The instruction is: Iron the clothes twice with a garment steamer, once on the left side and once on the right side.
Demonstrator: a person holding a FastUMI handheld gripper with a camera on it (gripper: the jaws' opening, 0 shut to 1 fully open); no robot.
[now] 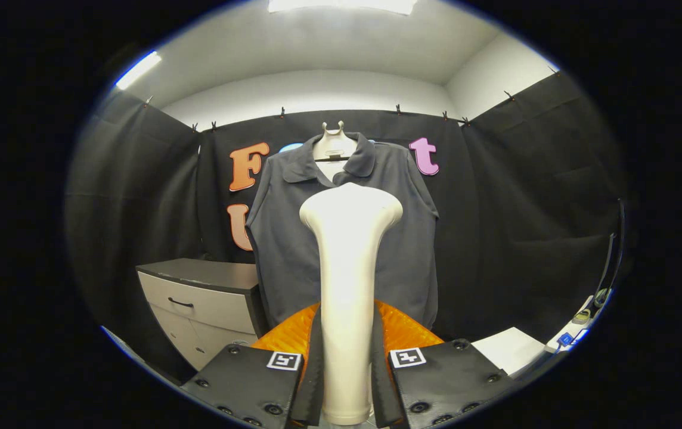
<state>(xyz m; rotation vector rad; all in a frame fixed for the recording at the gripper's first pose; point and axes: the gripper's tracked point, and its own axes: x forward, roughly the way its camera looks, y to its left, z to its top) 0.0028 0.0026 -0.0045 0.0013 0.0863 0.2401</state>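
A dark grey polo shirt (293, 238) hangs on a white hanger (332, 143) against the booth's black wall, straight ahead. A white garment steamer (348, 268) stands upright between my fingers, its wide head level with the shirt's chest and held short of the cloth. My gripper (347, 381) is shut on the steamer's handle, both fingers pressing its sides.
A low cabinet (204, 301) with a dark top and pale drawers stands left of the shirt. A white surface (508, 348) with small items on it lies low to the right. Black cloth walls close in on all sides.
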